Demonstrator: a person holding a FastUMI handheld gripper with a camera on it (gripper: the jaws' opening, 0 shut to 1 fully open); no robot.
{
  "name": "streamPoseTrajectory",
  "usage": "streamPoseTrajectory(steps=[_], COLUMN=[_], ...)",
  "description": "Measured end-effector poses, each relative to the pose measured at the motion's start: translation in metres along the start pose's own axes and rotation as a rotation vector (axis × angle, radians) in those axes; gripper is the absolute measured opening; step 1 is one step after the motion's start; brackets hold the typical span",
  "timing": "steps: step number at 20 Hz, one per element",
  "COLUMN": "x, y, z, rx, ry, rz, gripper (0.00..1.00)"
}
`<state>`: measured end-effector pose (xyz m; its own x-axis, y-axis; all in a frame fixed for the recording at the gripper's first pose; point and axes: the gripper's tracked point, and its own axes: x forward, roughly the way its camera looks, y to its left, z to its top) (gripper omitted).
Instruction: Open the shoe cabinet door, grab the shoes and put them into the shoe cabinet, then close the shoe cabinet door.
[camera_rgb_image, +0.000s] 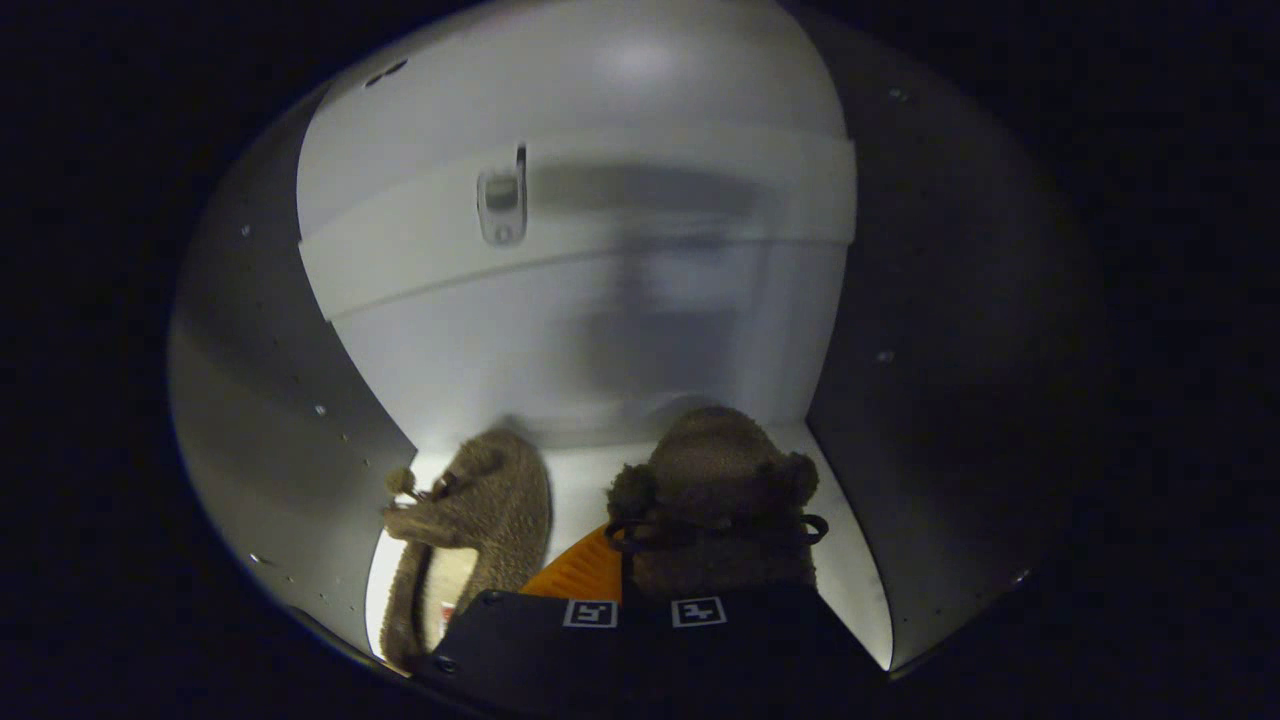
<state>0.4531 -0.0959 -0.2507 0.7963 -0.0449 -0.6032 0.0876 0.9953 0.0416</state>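
Placement step: second slipper (715, 500) sits gripped between clenched fingers (590, 570) inside the cabinet (600, 340), beside its mate (480, 520); next, release.

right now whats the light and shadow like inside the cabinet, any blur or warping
Gripper view: light falls on the cabinet floor and back wall, side walls dim; a soft dark shadow smears the back wall; fisheye bows the straight ledge; slippers sharp, one just beyond the gripper.
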Motion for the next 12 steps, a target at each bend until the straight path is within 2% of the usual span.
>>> streamPoseTrajectory(steps=[2,4,6,7,12], x=[0.004,0.004,0.001,-0.003,-0.037], y=[0.004,0.006,0.007,0.010,0.012], z=[0.002,-0.004,-0.005,-0.007,-0.006], rx=[-0.045,-0.050,-0.043,-0.041,-0.044], ry=[-0.027,-0.004,-0.005,-0.009,-0.068], rz=[-0.003,0.011,0.013,0.019,-0.005], gripper=[0.05,0.10,0.27,0.30,0.79])
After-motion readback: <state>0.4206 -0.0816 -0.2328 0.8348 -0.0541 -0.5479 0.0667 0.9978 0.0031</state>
